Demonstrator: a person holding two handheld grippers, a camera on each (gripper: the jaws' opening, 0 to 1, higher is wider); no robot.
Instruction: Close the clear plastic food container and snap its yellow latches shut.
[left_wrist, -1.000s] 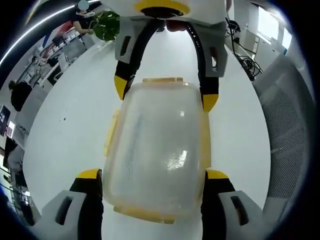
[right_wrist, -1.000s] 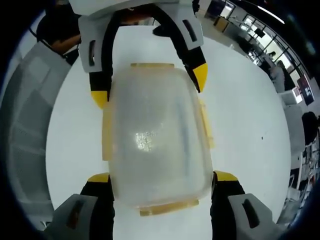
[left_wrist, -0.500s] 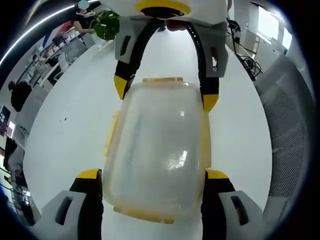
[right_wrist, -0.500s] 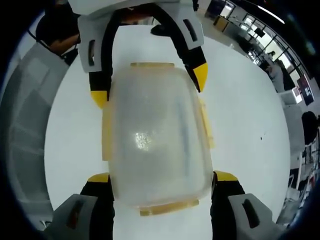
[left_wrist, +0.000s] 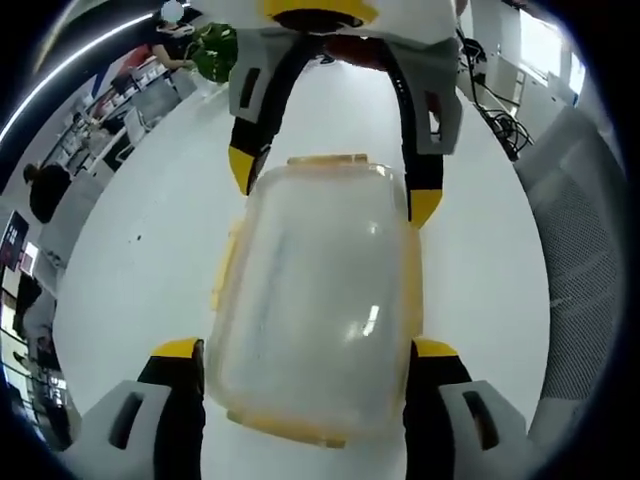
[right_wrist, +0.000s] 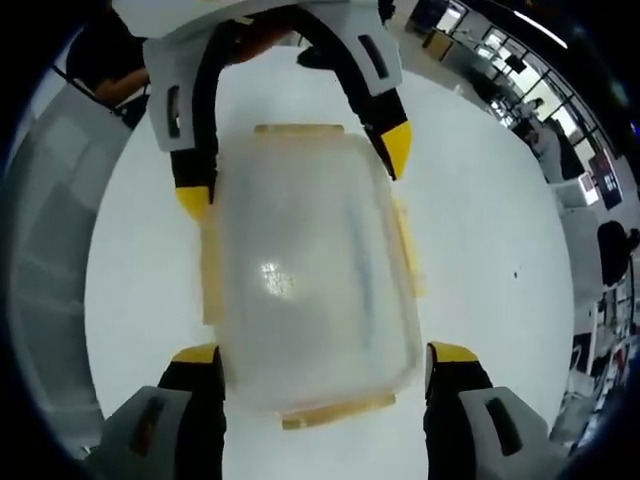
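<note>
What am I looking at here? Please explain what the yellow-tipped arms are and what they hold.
No robot here: a person holds one pair of tongs in each hand, and a camera rides on each. In the left gripper view, the left tongs rise from the bottom and the right tongs enter from the top; the right gripper view shows the right tongs the same way. Between them is a clear plastic food container with yellow latches, its lid on, above a white table. Each pair straddles one end; whether they squeeze it, I cannot tell.

Both views look steeply down, close, from opposite ends; shared: clear lidded plastic container with yellow latches (left_wrist: 315, 300) (right_wrist: 305, 290), white table (left_wrist: 130, 290) (right_wrist: 500, 260).
</note>
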